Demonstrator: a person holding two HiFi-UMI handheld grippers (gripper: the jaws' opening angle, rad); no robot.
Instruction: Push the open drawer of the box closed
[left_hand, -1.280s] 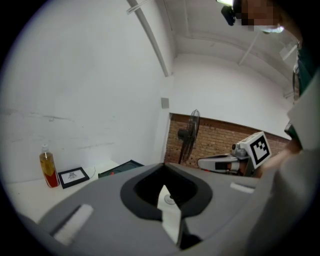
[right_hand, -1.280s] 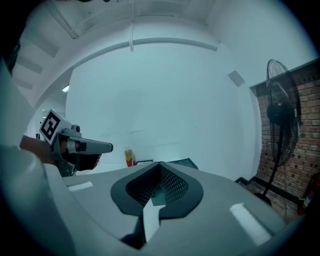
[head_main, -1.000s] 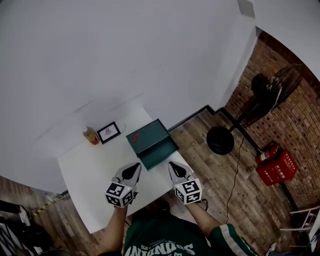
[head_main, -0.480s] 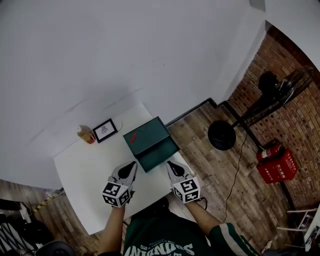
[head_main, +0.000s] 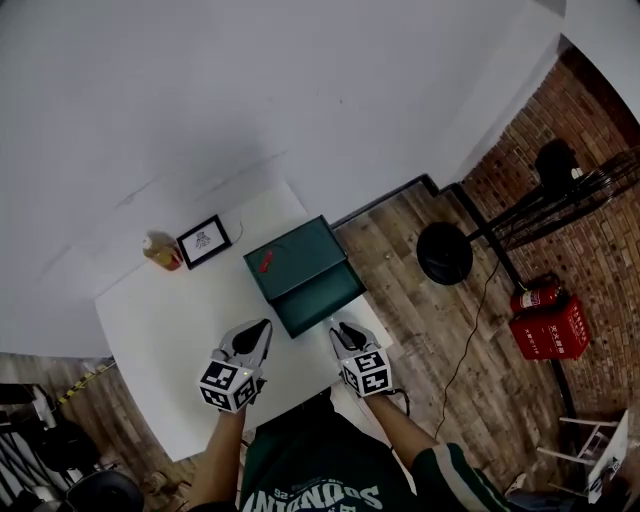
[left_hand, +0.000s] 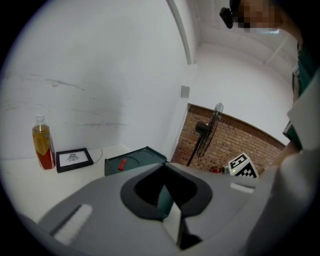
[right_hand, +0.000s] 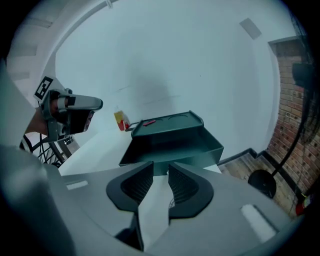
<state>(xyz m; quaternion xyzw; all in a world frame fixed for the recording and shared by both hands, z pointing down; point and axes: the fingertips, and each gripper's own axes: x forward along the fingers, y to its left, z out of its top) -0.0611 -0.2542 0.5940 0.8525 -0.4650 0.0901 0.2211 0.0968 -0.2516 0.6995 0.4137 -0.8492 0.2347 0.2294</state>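
A dark green box (head_main: 290, 255) stands on the white table (head_main: 160, 340), with a small red piece (head_main: 265, 264) on its lid. Its drawer (head_main: 322, 298) is pulled out toward me. My left gripper (head_main: 262, 328) hovers just left of the drawer front, with its tips together and nothing in them. My right gripper (head_main: 338, 328) is in front of the drawer's right part. In the right gripper view the drawer (right_hand: 170, 145) lies straight ahead of the right gripper (right_hand: 160, 167), whose jaws are opening with nothing between them. The left gripper view shows the box (left_hand: 132, 162) beyond the left gripper (left_hand: 164, 167).
A bottle of amber liquid (head_main: 158, 250) and a small framed picture (head_main: 203, 240) stand at the table's far left. The box sits near the table's right edge. A standing fan (head_main: 445, 255) and a red extinguisher box (head_main: 545, 325) are on the wooden floor to the right.
The head view has swung, so the table sits more to the left. Both grippers have stayed just short of the drawer front.
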